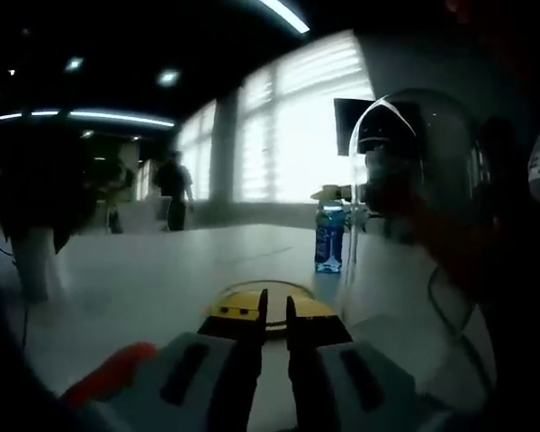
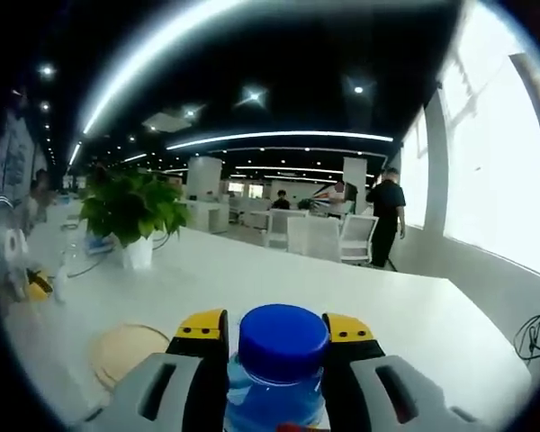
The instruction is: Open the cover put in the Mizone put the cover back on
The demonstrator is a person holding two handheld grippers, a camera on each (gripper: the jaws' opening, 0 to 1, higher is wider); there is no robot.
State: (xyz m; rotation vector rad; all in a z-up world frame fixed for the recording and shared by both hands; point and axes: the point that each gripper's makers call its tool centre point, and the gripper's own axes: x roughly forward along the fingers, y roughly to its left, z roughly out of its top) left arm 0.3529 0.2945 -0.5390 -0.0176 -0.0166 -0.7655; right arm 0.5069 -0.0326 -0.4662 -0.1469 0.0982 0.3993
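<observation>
A Mizone bottle with a blue cap stands between my right gripper's jaws, which are shut on its neck. In the left gripper view the same bottle stands upright on the white table, with the right gripper at its top. A clear dome cover looms close on the right of that view. My left gripper has its jaws almost together, with nothing seen between them, just short of a round wooden base. The same base lies to the left of the bottle.
The long white table runs far ahead. A potted plant stands at its left, with clutter at the far left edge. Chairs and people are beyond the table; bright windows line one wall.
</observation>
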